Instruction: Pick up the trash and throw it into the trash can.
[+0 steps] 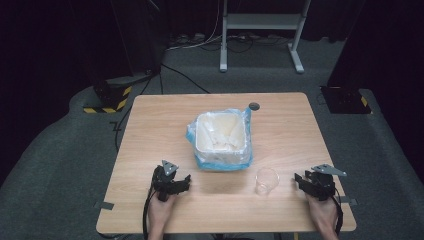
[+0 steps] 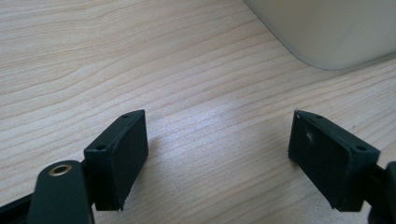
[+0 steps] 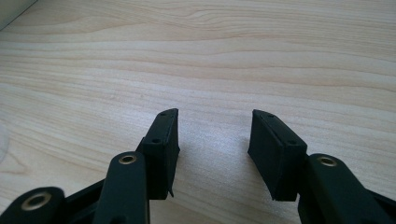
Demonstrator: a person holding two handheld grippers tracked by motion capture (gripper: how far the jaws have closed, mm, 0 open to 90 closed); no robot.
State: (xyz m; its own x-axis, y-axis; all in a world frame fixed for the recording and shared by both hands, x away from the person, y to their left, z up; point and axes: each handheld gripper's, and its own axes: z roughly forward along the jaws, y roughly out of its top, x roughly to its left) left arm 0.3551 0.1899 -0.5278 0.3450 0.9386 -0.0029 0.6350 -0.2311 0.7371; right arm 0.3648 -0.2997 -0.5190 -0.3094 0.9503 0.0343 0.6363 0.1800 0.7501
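Observation:
A white square bin (image 1: 222, 135) lined with a blue-edged plastic bag stands in the middle of the wooden table (image 1: 150, 125). A clear plastic cup (image 1: 266, 180) stands upright in front of it, to the right. My left gripper (image 1: 186, 181) rests near the front edge, left of the cup, open with nothing between its fingers (image 2: 119, 154). The bin's pale corner (image 2: 327, 32) shows ahead of it. My right gripper (image 1: 298, 180) rests at the front right, just right of the cup, open (image 3: 212, 135) over bare wood.
A small dark round cap (image 1: 254, 106) lies at the table's far edge behind the bin. Beyond the table are a white frame's legs (image 1: 260, 30), cables on grey carpet and hazard-striped bases (image 1: 107, 102).

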